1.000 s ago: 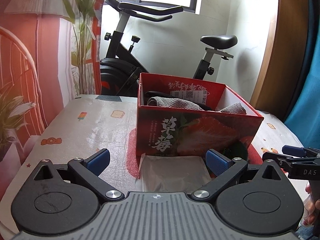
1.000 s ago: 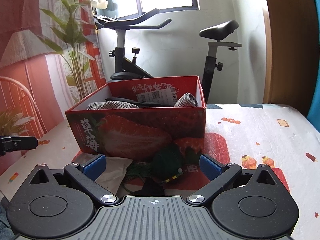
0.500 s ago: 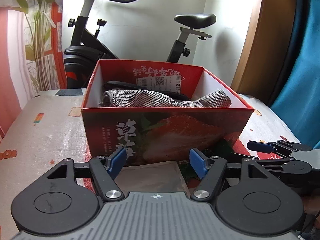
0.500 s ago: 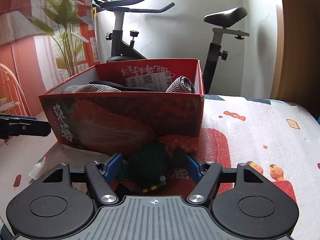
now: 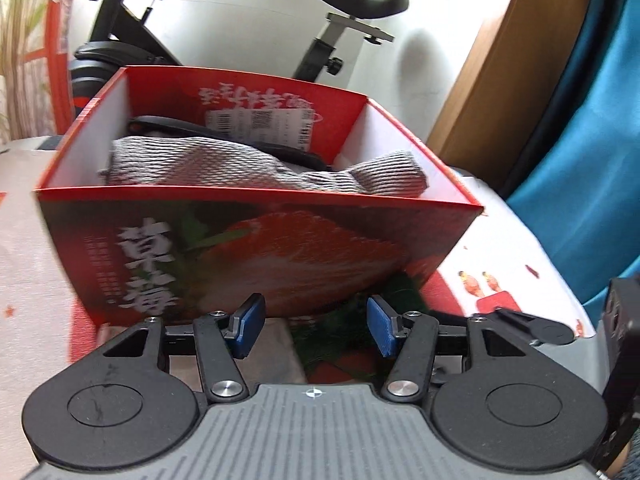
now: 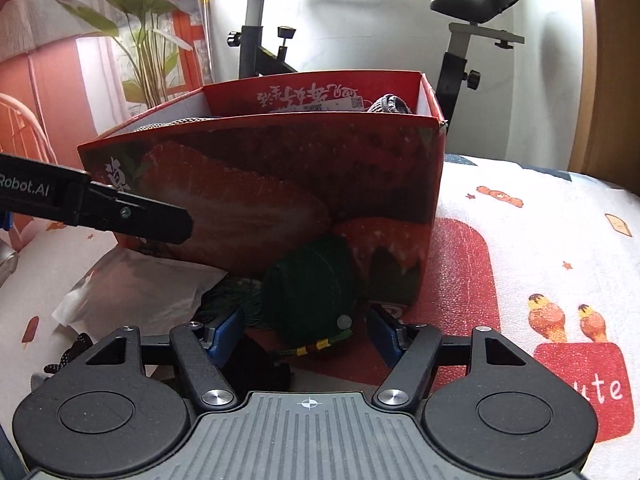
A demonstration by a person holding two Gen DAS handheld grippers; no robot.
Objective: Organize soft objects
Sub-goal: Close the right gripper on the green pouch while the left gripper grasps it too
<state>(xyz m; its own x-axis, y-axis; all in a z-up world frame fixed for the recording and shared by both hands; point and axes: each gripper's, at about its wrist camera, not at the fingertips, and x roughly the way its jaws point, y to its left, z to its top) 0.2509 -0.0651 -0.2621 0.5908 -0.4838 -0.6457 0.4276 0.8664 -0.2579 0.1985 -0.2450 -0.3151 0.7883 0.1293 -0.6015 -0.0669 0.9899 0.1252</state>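
Our right claw (image 6: pixel 306 326) has just been closing around the dark green knitted thing (image 6: pixel 310 292) at the foot of the red box (image 6: pixel 280 184), pads not yet touching. Our left claw (image 5: pixel 316 330), also narrowing, has moved closer and holds nothing.

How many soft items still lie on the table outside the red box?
2 clearly: a dark green knitted item against the box's front wall, between the right gripper's fingers, and a pale bag beside it. Others may be hidden below the grippers.
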